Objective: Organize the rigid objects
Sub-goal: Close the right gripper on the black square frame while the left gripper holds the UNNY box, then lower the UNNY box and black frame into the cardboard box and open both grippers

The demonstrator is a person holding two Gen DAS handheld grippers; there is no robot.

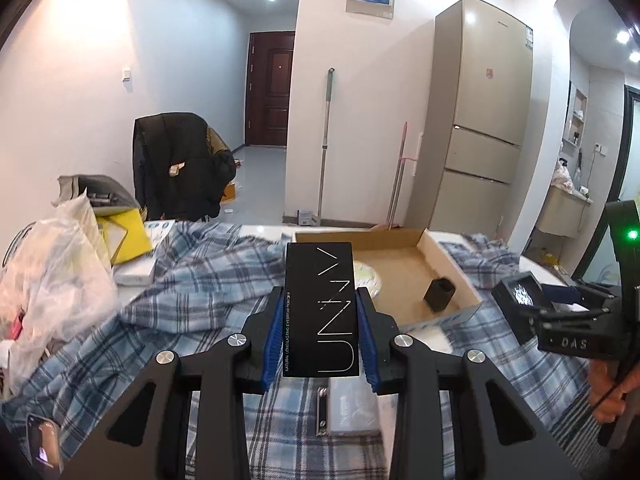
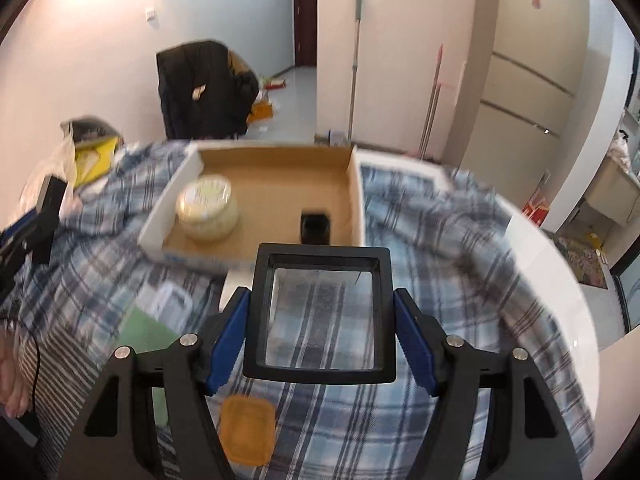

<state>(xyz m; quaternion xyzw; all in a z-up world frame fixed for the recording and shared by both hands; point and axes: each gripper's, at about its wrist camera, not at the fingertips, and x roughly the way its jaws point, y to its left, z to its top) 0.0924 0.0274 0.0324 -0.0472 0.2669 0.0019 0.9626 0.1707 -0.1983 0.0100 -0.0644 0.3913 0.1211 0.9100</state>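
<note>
Both claws carry cargo above a table draped in plaid cloth (image 2: 420, 420). The left claw (image 1: 318, 320) pinches a slim black box (image 1: 320, 304) by its long sides, the box pointing ahead toward the cardboard tray (image 1: 452, 268) that lies just beyond its tip. The right claw (image 2: 322, 312) clamps a black square case (image 2: 322, 312) with a clear window; its blue pads (image 2: 228, 340) press the case's two flanks. Ahead of that claw the tray (image 2: 356, 196) already holds a pale round jar (image 2: 208, 210) to the left and a small black pot (image 2: 315, 228) just past the case's far edge. The step in hand looks like the carry to the tray. The next move probably calls for bringing each item over bare tray floor between jar and pot, lowering it, then spreading the fingers.
</note>
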